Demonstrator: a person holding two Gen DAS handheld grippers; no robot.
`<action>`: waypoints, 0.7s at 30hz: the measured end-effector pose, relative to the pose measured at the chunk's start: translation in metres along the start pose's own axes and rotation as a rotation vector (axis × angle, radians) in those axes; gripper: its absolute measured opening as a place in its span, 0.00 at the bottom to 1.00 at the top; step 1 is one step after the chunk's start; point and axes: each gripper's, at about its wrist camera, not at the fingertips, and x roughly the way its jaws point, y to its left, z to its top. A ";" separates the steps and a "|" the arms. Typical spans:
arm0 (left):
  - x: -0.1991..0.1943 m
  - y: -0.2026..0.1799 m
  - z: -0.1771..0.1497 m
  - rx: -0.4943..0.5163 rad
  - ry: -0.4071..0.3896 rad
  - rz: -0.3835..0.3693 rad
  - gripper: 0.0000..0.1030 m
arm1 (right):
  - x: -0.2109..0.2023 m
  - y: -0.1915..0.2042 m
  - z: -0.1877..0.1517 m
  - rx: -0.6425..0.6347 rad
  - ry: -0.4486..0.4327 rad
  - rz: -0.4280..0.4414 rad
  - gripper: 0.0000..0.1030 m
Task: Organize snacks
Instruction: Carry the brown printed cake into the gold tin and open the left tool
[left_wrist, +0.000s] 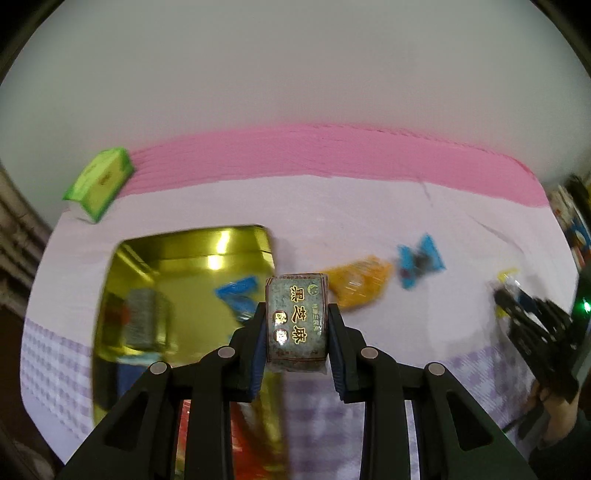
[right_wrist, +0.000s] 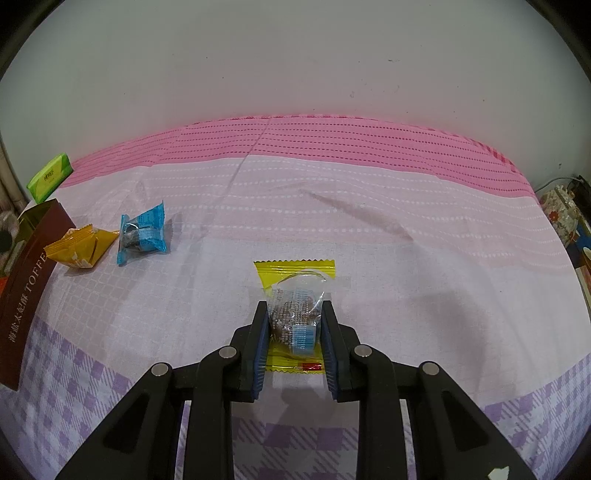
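Sesame snack (left_wrist: 297, 321) between level left gripper (left_wrist: 297, 325) fingers (left_wrist: 258, 332).

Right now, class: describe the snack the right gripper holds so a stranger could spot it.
On the pink-and-lilac cloth, find the right gripper. Between its fingers lies the yellow-edged clear packet with a brown cake inside; the orange packet and blue packet are opaque.

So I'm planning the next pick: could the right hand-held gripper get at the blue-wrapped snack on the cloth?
Probably not right away: the right hand-held gripper is shut on the yellow-edged snack. The cloth toward the blue-wrapped snack looks free.
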 end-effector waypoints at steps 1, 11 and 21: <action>0.000 0.010 0.003 -0.012 -0.003 0.015 0.29 | 0.000 0.000 0.000 0.000 0.000 0.000 0.24; 0.028 0.070 0.016 -0.069 0.038 0.094 0.29 | 0.000 0.000 0.000 -0.001 0.000 0.000 0.24; 0.070 0.083 0.008 -0.068 0.138 0.103 0.29 | 0.001 0.000 0.000 -0.002 0.000 -0.002 0.24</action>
